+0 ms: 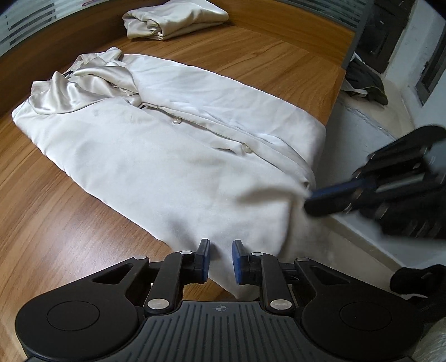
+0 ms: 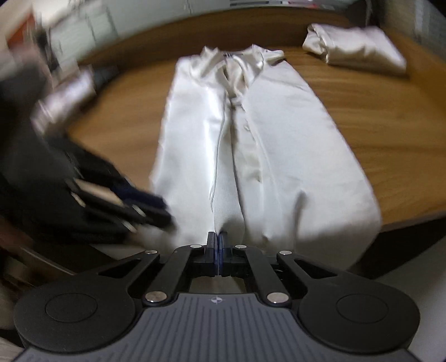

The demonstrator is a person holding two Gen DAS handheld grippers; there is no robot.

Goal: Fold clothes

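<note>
Left wrist view: the left tongs (image 1: pixel 220 260) sit at the near hem of a white shirt (image 1: pixel 172 156), their blue pads a narrow gap apart with the cloth edge lying between them; whether the pads actually pinch the fabric cannot be told. That shirt lies long and narrow on the wooden table (image 1: pixel 69 222), sleeves folded in, collar at the far end, two buttons showing along the front, and its near end hangs over the table edge. To the right, the right tongs (image 1: pixel 320 199) appear blurred, with their tips at the shirt's lower right corner. A second, already folded white shirt (image 1: pixel 172 21) rests near the far edge of the table, well apart from the first. Right wrist view: the right tongs (image 2: pixel 217 245) are fully closed, pads pressed together at the shirt's (image 2: pixel 259 144) near hem, but blur hides whether any cloth is caught between them. On the left, the left tongs (image 2: pixel 156 211) show as a dark smear touching the shirt's lower left corner. At the upper right the folded shirt (image 2: pixel 359 47) lies on the table (image 2: pixel 390 125).
</note>
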